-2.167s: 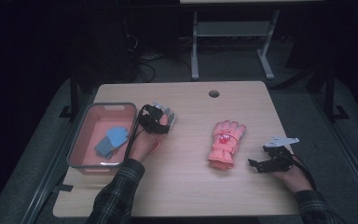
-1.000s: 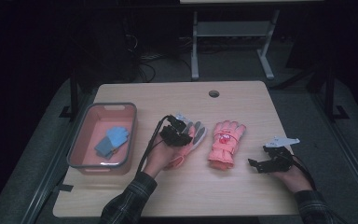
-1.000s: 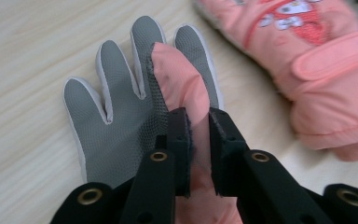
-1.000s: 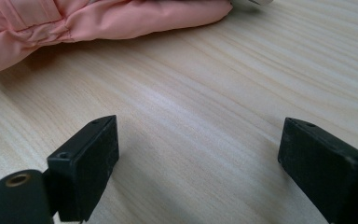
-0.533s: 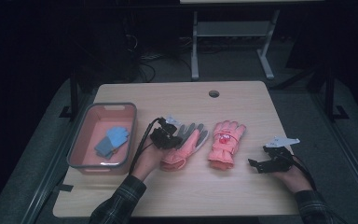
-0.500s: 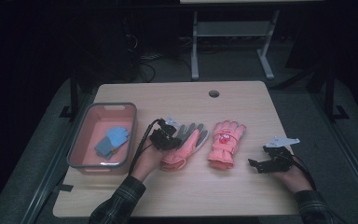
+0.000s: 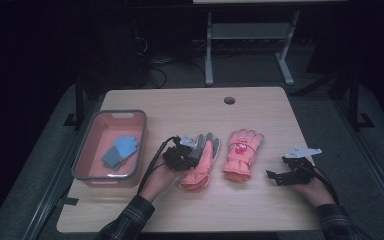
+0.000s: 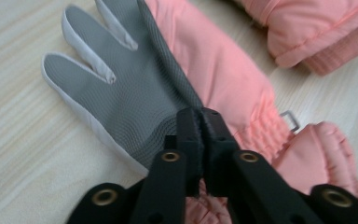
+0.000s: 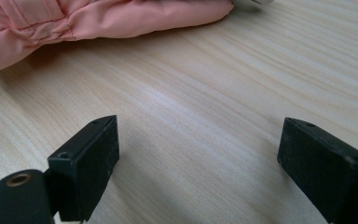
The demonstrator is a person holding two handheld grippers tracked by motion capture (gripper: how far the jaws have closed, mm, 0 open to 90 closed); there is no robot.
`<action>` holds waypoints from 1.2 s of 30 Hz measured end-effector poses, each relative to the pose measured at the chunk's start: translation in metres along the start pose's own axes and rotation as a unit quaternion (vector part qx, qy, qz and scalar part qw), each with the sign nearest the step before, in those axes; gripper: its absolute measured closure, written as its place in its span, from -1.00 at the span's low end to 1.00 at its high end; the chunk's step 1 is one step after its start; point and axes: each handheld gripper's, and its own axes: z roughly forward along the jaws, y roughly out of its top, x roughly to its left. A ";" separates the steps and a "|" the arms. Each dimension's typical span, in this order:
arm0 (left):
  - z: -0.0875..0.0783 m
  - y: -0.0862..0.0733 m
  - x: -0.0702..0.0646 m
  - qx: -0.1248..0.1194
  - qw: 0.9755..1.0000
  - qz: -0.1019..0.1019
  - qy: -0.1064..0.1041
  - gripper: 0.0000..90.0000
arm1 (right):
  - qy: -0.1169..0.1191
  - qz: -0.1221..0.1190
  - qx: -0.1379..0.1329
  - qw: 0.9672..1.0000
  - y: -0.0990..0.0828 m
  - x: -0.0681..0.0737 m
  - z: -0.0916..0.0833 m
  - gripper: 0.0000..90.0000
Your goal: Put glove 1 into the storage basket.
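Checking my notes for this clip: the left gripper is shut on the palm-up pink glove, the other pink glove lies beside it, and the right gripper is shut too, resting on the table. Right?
One slip: the right gripper is open, jaws wide apart over bare table, as the right gripper view shows. The left gripper is shut on the palm-up pink glove, with the other pink glove beside it.

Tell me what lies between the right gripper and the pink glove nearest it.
Nothing: bare table separates the right gripper from the pink glove, as seen in the high view and right gripper view.
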 end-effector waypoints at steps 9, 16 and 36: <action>-0.005 0.023 -0.012 -0.035 0.999 0.021 -0.001 0.49 | 0.000 0.000 0.000 1.000 0.000 0.000 0.000 -0.73; -0.005 0.029 -0.018 -0.050 0.998 0.028 -0.005 0.25 | 0.004 -0.004 0.016 1.000 0.005 0.002 -0.004 -0.35; -0.031 -0.014 -0.014 -0.054 0.999 -0.005 -0.004 -0.44 | 0.106 -0.012 -0.034 0.994 0.086 0.009 0.001 -0.06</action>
